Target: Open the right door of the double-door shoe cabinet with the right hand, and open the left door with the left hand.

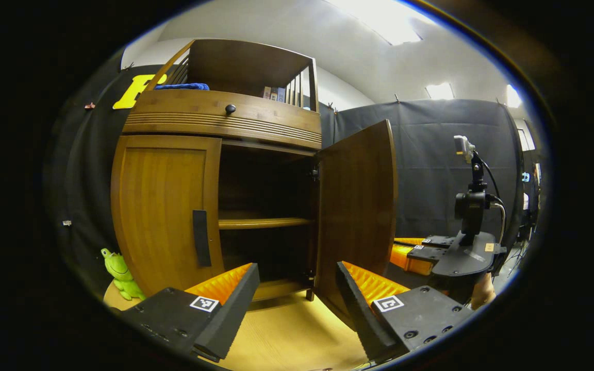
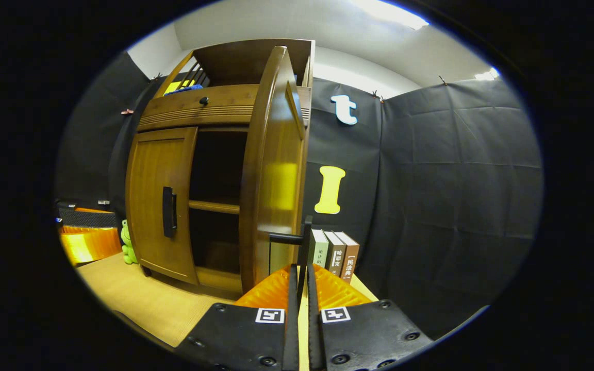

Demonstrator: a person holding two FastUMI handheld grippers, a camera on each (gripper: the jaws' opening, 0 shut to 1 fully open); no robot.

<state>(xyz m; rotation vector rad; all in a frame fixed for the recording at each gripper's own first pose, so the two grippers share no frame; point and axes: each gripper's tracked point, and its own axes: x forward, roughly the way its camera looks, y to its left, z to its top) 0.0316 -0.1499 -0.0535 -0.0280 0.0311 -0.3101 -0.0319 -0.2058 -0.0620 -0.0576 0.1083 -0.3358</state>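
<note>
One door open, one closed.
We see the right gripper point(image 2: 302, 281) fingers pinching the right door point(image 2: 271, 170) handle point(image 2: 289, 238); left gripper point(image 1: 297, 288) fingers spread before the closed left door point(image 1: 165, 211).

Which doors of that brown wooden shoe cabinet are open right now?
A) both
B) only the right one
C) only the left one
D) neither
B: the right door stands swung out, its black handle clamped by the right gripper, while the left door sits flush and closed.
</note>
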